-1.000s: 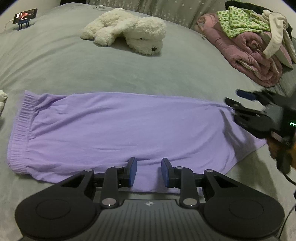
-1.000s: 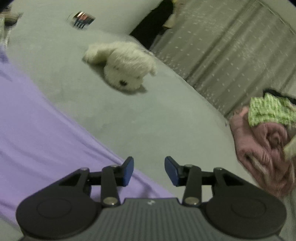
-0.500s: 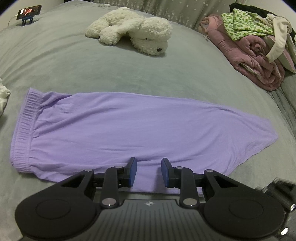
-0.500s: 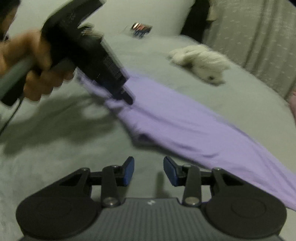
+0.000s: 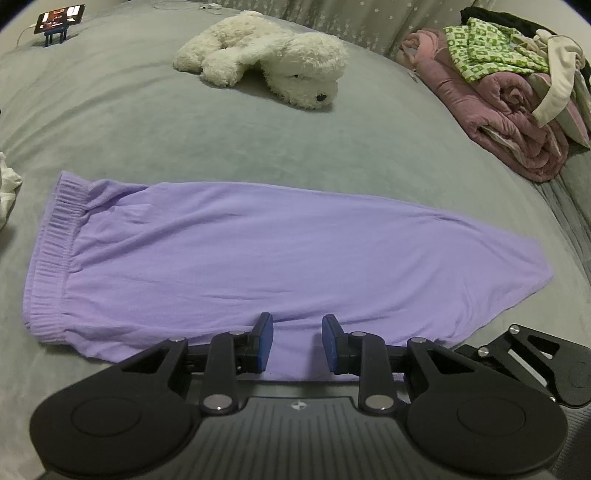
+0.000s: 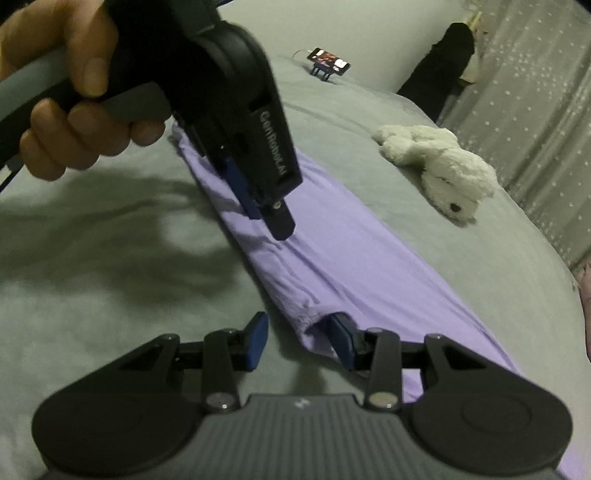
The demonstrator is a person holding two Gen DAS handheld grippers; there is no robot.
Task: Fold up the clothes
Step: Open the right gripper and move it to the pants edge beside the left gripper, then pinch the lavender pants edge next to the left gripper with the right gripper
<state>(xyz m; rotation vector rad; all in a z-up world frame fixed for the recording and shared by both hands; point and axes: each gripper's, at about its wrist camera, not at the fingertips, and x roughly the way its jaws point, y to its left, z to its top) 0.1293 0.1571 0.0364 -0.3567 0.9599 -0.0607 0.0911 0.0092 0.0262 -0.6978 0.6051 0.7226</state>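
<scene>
With both jaws apart, my right gripper [image 6: 297, 341] straddles the purple garment [image 6: 354, 258] hem; I should pinch both layers while my left gripper [image 5: 297, 341] hovers over the near edge.

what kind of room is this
Most likely a bedroom: a wide grey bed with a white plush dog on it, purple trousers laid flat, and a heap of blankets and clothes at its edge.

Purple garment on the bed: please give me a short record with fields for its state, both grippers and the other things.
garment: purple garment lies flat on the grey bed, folded lengthwise
left gripper: open, over the near edge
right gripper: open, at the garment's end
other things: plush dog, clothes pile, phone
</scene>
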